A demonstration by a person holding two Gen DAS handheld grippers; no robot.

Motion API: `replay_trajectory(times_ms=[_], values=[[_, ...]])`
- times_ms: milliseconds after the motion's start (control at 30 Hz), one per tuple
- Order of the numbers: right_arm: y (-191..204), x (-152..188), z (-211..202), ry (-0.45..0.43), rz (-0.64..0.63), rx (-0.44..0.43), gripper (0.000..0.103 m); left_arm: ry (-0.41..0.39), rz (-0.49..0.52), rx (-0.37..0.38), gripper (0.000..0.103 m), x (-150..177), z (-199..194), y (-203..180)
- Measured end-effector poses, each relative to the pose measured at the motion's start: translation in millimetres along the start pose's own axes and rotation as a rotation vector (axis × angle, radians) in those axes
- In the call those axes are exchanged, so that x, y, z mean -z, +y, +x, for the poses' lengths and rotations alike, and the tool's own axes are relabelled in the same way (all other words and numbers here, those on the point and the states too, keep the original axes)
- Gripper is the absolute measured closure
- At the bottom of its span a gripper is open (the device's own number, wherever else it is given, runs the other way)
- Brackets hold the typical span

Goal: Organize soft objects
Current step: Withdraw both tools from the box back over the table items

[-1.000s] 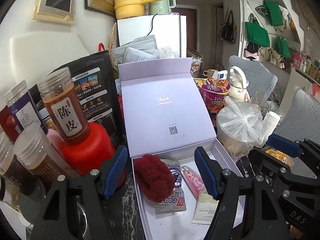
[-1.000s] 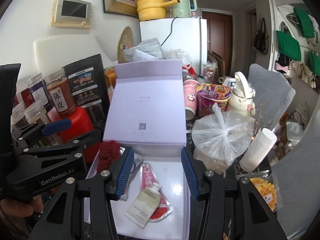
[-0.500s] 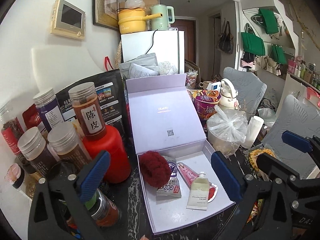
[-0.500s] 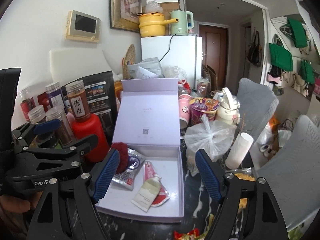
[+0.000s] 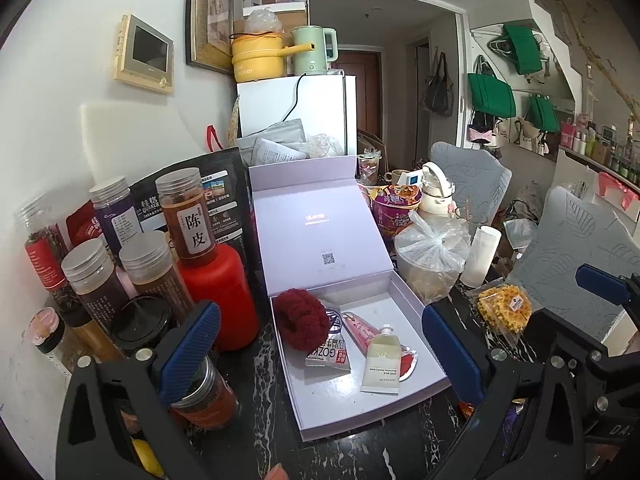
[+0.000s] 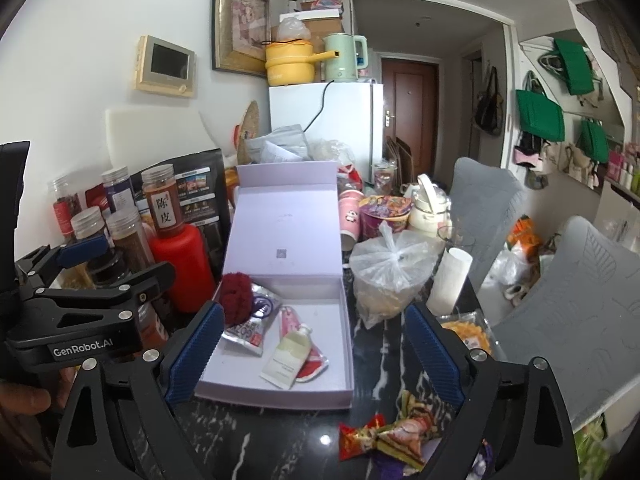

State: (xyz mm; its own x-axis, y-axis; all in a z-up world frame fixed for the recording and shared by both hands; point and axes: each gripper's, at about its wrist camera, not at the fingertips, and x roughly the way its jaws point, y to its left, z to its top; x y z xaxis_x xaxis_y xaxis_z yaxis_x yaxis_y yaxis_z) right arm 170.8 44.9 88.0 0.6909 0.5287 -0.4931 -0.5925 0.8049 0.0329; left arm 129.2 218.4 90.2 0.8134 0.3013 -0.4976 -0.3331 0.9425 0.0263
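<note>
An open lilac box (image 5: pixel 404 292) (image 6: pixel 347 320) lies on the dark marble table with its lid up. Inside lie a red fluffy scrunchie (image 5: pixel 302 318) (image 6: pixel 236 294), a silver sachet (image 5: pixel 330 350) (image 6: pixel 250 330), a pink sachet (image 5: pixel 360 326) (image 6: pixel 287 318) and a cream tube (image 5: pixel 382 364) (image 6: pixel 288 356). My left gripper (image 5: pixel 320 360) is open and empty, above and short of the box. My right gripper (image 6: pixel 314 354) is open and empty, also held back from the box.
Jars and a red bottle (image 5: pixel 218 288) crowd the table left of the box. A tied plastic bag (image 5: pixel 430 256), a white roll (image 5: pixel 480 254) and a waffle snack packet (image 5: pixel 504 308) sit to its right. Wrapped candies (image 6: pixel 384 440) lie near the front edge. Grey chairs (image 6: pixel 560 320) stand at right.
Both grippers have drawn back and up from the box and opened wider. The scrunchie stays in the box's back left corner.
</note>
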Motion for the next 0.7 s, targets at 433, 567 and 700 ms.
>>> replay_trajectory(times_ms=[433,567,700], values=[[-10,43,-42,0.001,0.041,0.057,0.006,0.023,0.05,0.138,0.0,37,-22,-27],[-15,55,-52,0.005,0.049,0.071,0.006,0.048,0.058,0.188,0.0,49,-23,-38],[-20,66,-60,0.013,0.056,0.09,0.006,0.07,0.066,0.223,0.0,61,-23,-51]])
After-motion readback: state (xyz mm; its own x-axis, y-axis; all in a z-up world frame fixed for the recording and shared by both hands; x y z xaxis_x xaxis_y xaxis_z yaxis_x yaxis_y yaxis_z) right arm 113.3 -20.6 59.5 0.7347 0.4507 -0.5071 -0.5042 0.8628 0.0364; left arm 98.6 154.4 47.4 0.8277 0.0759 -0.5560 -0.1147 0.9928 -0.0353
